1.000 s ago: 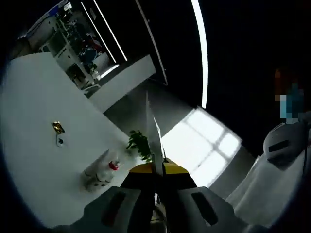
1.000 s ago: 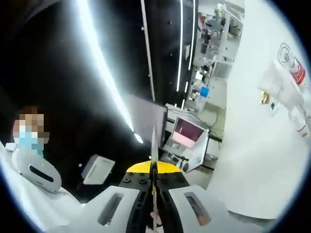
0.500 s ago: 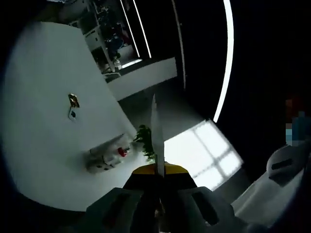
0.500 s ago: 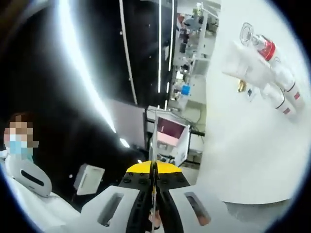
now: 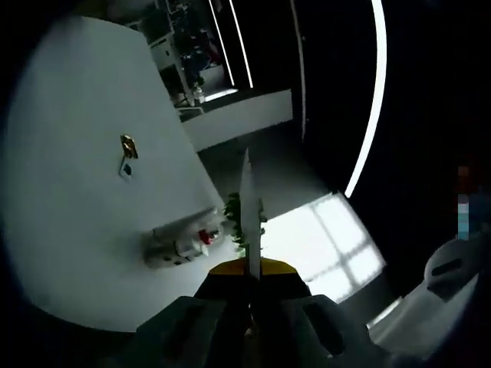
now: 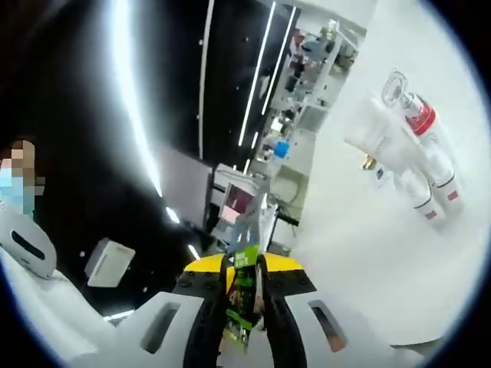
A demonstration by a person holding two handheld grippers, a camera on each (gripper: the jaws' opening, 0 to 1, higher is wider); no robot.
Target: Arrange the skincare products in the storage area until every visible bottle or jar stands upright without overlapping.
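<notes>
With the cluster of white, red-capped skincare bottles [image 6: 418, 165] on the white tabletop [image 5: 69, 230] well apart from both tools, this reads as the approach: the left gripper [image 5: 248, 201] is clenched empty, the right gripper [image 6: 245, 284] slightly parted, so next one must open and reach.

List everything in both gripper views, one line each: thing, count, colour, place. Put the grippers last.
White table: one, white, its top spreads across the left gripper view.
Skincare bottles: a tight cluster, exact count unclear, white with red caps and bands, on the table, seen in the right gripper view.
Small gold item: one, gold, on the table apart from the bottles.
Green plant: one, green, past the table edge.
Ceiling light strips: several, white, on a dark ceiling.
Shelving: white, far background.
Left gripper: one, white and yellow, jaws together.
Right gripper: one, white and yellow, jaws slightly parted.
</notes>
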